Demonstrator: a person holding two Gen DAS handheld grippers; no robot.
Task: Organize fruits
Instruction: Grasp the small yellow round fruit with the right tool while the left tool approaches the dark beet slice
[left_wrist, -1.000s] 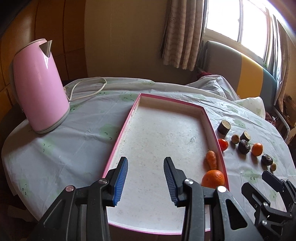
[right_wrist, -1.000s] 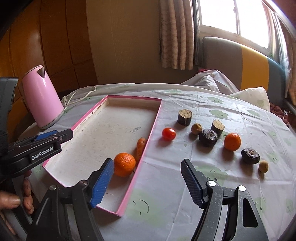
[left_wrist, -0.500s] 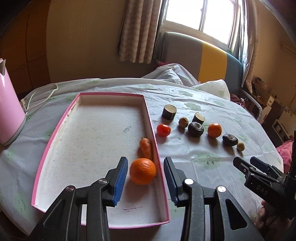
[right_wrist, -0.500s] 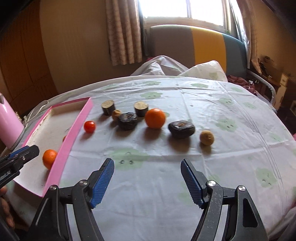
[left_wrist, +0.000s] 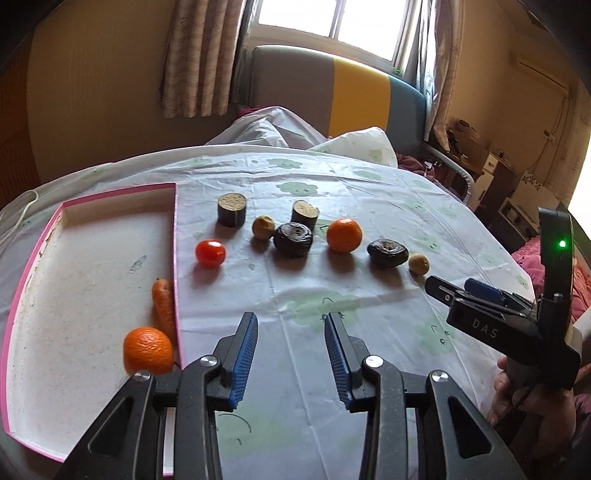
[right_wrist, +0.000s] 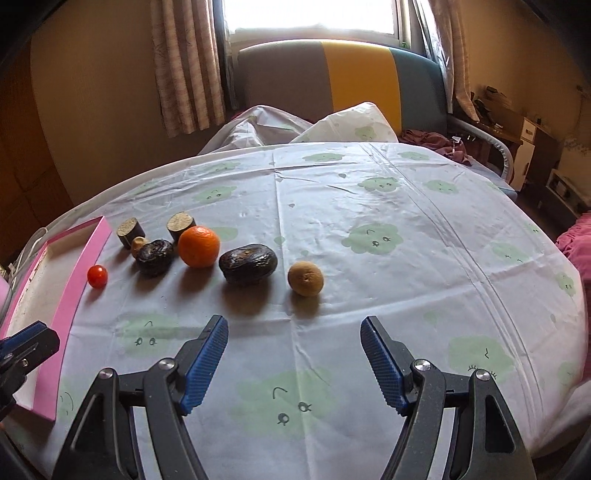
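A pink-rimmed tray (left_wrist: 85, 254) lies at the left and holds an orange (left_wrist: 147, 350) and a carrot (left_wrist: 164, 306). On the cloth to its right lie a tomato (left_wrist: 210, 253), an orange (left_wrist: 344, 235), two dark shrivelled fruits (left_wrist: 293, 239) (left_wrist: 388, 252), two small brown fruits (left_wrist: 263, 227) (left_wrist: 419, 263) and two dark cut stubs (left_wrist: 231, 209) (left_wrist: 304, 215). My left gripper (left_wrist: 291, 354) is open and empty over the cloth beside the tray. My right gripper (right_wrist: 293, 362) is open and empty, just short of the brown fruit (right_wrist: 306, 278) and dark fruit (right_wrist: 247, 263).
The round table wears a white cloth with green prints (right_wrist: 373, 236). A sofa with grey, yellow and teal panels (right_wrist: 354, 81) stands behind it under a window. The right gripper's body (left_wrist: 517, 325) shows at the right edge of the left wrist view.
Both grippers have swung right, away from the tray toward the row of fruits on the cloth. The pink kettle has left both views. Both stay open.
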